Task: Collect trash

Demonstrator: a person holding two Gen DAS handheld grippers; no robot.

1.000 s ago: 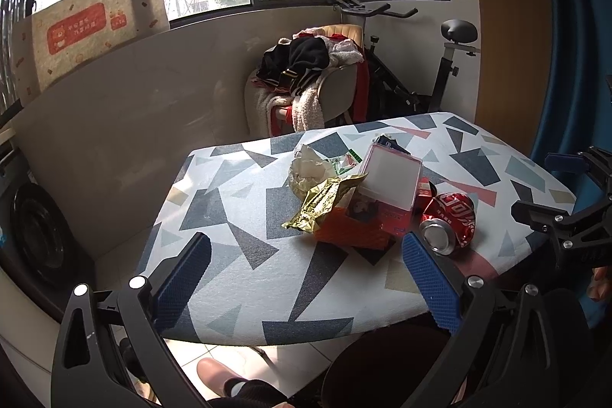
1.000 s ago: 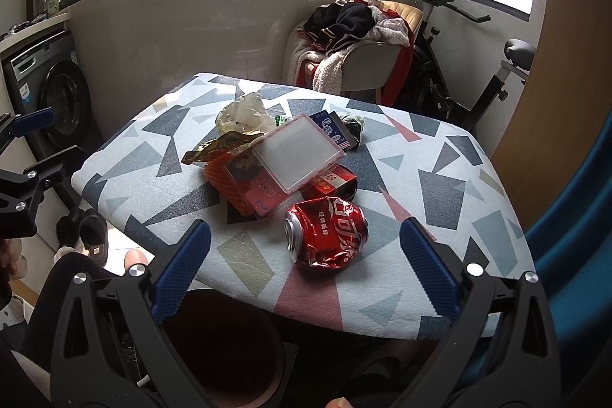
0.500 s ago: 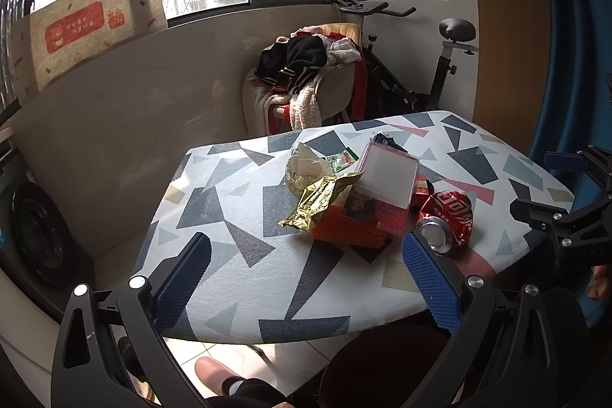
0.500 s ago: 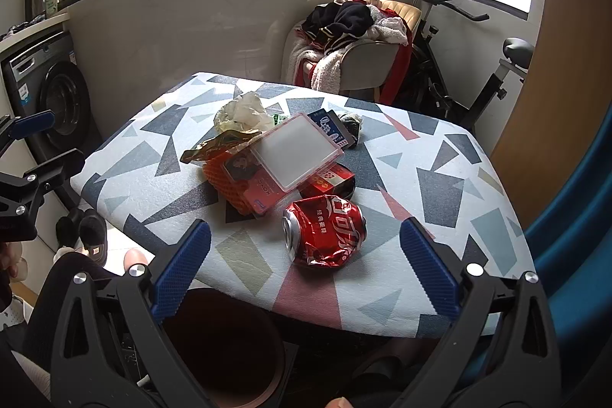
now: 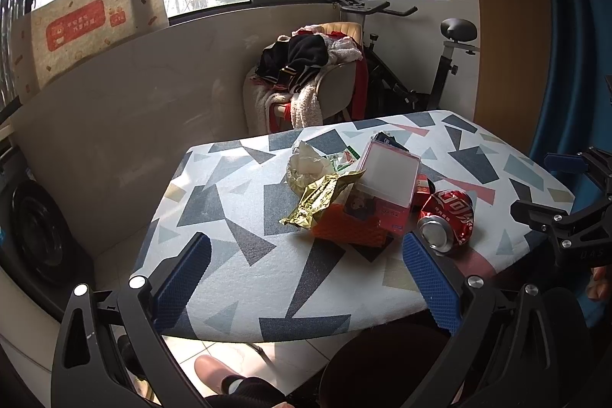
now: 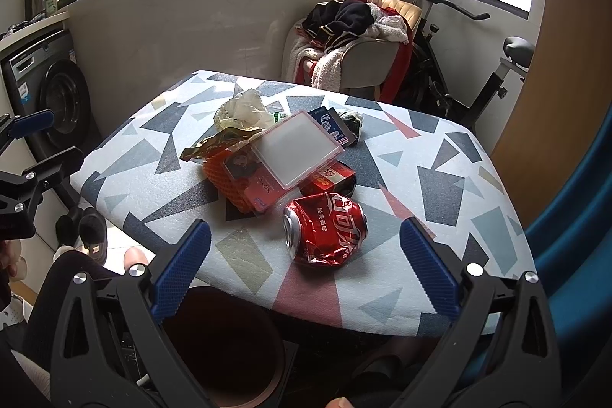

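A pile of trash lies on the patterned table (image 5: pixel 237 255) (image 6: pixel 440 178). It holds a crushed red cola can (image 5: pixel 447 218) (image 6: pixel 325 228), a pink box with a white lid (image 5: pixel 388 182) (image 6: pixel 294 148), an orange net (image 5: pixel 344 226) (image 6: pixel 222 178), a gold wrapper (image 5: pixel 321 197) (image 6: pixel 218 140), crumpled tissue (image 5: pixel 304 161) (image 6: pixel 243 108) and a blue packet (image 6: pixel 331 125). My left gripper (image 5: pixel 302 282) is open and empty before the table's near edge. My right gripper (image 6: pixel 304 270) is open and empty, just short of the can. A dark brown bin (image 6: pixel 225 343) (image 5: pixel 386 366) stands below the table edge.
A chair heaped with clothes (image 5: pixel 306 71) (image 6: pixel 352 37) and an exercise bike (image 5: pixel 440 64) (image 6: pixel 478 64) stand behind the table. A washing machine (image 6: pixel 49 90) is at the left. A blue curtain (image 6: pixel 573 217) hangs at the right. The person's legs and slippers (image 6: pixel 84 232) are near the bin.
Both grippers have drawn back slightly; the trash pile sits a little further off in both views. Nothing was taken hold of.
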